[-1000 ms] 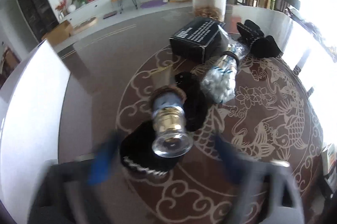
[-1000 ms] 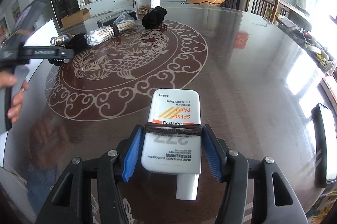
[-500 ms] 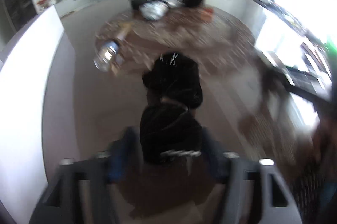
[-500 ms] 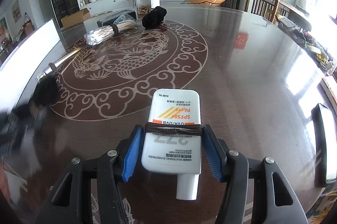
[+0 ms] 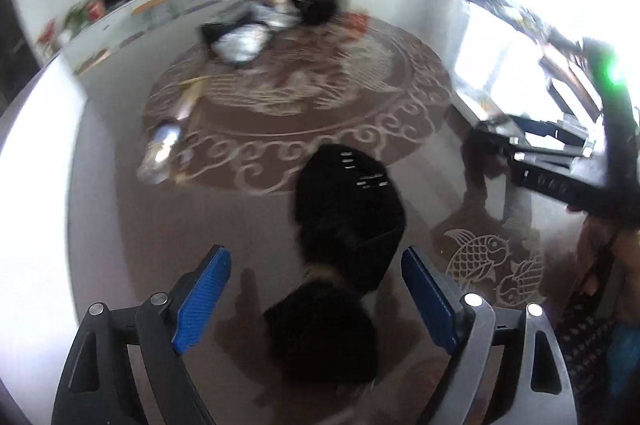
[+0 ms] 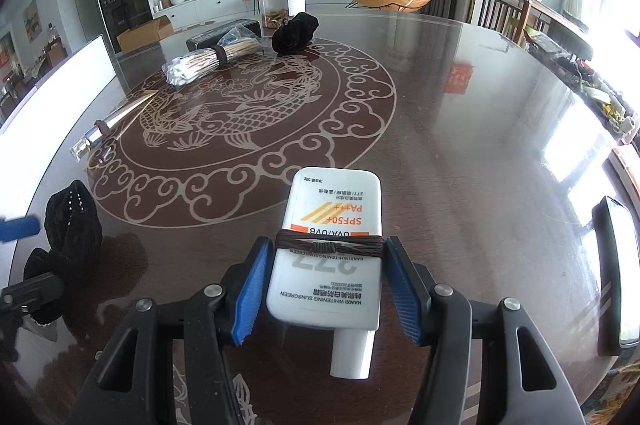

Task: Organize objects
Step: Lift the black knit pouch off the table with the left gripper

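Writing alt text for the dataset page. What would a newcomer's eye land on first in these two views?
First, the white flat sunscreen bottle with an orange stripe and a brown cord band, lying between the blue pads of the right gripper. Next, the black knitted fabric bundle on the dark glossy round table with a pale fish-and-cloud pattern, lying between the left gripper's jaws, which have just been opening and stand clear of it.

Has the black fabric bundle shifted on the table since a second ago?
Yes. The black fabric bundle came from beside the glass bottle at the medallion's left edge to outside its near-left rim.
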The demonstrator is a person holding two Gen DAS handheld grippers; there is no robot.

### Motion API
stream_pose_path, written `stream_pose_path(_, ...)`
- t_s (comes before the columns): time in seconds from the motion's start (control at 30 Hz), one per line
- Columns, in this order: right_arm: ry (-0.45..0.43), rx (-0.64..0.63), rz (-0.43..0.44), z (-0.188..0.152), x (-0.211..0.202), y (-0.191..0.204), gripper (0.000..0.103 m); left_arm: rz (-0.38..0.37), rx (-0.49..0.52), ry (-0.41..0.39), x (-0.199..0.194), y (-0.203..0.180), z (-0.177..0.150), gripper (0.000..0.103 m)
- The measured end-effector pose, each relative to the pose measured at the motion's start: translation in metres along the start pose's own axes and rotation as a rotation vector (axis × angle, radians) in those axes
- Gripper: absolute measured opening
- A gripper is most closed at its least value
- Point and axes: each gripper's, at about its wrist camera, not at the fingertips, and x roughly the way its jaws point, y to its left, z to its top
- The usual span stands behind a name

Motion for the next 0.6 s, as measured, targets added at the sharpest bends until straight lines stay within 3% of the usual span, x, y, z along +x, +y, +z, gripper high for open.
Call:
stream_pose_path(0.07, 0.000, 0.000, 0.000, 0.000, 0.000, 0.000, 0.058, 0.017, 0.003, -0.001, 0.009, -0.005, 0.000, 0.084)
stream_pose_path(0.1, -0.001, -0.001, 0.004, 0.000, 0.000, 0.000, 0.058, 0.017, -0.031, -0.025, 0.008, -0.003, -0.003, 0.071)
stream_pose_path(0.13, -0.003, -0.002, 0.011, 0.000, -0.001, 0.000, 0.058, 0.024, -0.082, -0.041, 0.006, 0.001, -0.006, 0.064)
stream_pose_path(0.2, -0.009, -0.002, 0.032, -0.002, -0.002, -0.001, 0.058, 0.083, -0.177, -0.069, 0.000, 0.008, -0.013, 0.038)
stream_pose_path(0.27, -0.017, -0.007, 0.049, -0.004, -0.003, -0.001, 0.058, 0.099, -0.242, -0.078, -0.006, 0.012, -0.023, 0.032)
stream_pose_path(0.37, -0.025, -0.022, 0.079, -0.013, -0.010, 0.002, 0.058, 0.085, -0.327, -0.083, -0.017, 0.019, -0.039, 0.031)
stream_pose_path(0.5, -0.006, 0.063, 0.173, -0.027, -0.026, -0.005, 0.059, 0.096, -0.332, -0.074, -0.026, 0.021, -0.053, 0.034)
stream_pose_path(0.53, -0.001, 0.079, 0.181, -0.032, -0.030, -0.007, 0.064, 0.096, -0.328, -0.073, -0.027, 0.021, -0.054, 0.037)
stream_pose_path(0.57, 0.005, 0.089, 0.189, -0.036, -0.033, -0.009, 0.069, 0.097, -0.324, -0.069, -0.026, 0.021, -0.055, 0.049)
stream_pose_path(0.6, 0.010, 0.102, 0.194, -0.039, -0.035, -0.011, 0.082, 0.100, -0.321, -0.061, -0.025, 0.023, -0.054, 0.068)
